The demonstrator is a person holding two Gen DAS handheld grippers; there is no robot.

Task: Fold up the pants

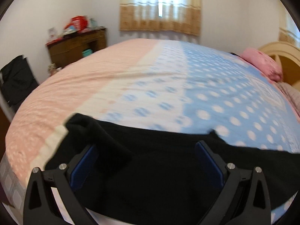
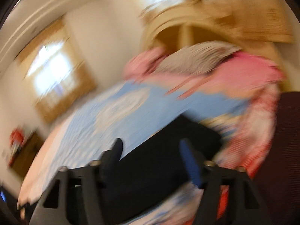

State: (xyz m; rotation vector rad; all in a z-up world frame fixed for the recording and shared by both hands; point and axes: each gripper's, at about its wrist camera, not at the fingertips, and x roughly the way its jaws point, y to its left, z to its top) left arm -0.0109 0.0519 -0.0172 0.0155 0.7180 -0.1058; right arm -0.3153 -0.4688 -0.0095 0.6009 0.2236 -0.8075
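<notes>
The left wrist camera sits low over the near edge of the bed point(image 1: 142, 86), looking across it toward a curtained window point(image 1: 160, 5), with black pants point(image 1: 159, 168) close beneath. The right wrist camera, rolled sideways and heavily blurred, faces the headboard point(image 2: 187, 31) end. Both views share the bed, pants and window.

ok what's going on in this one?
A person with a gripper in each hand is folding black pants on a bed. The left gripper is open above the pants, its fingers apart and gripping nothing. The right gripper is also open over the dark cloth; its view is badly blurred. The fold itself is hard to judge.
</notes>
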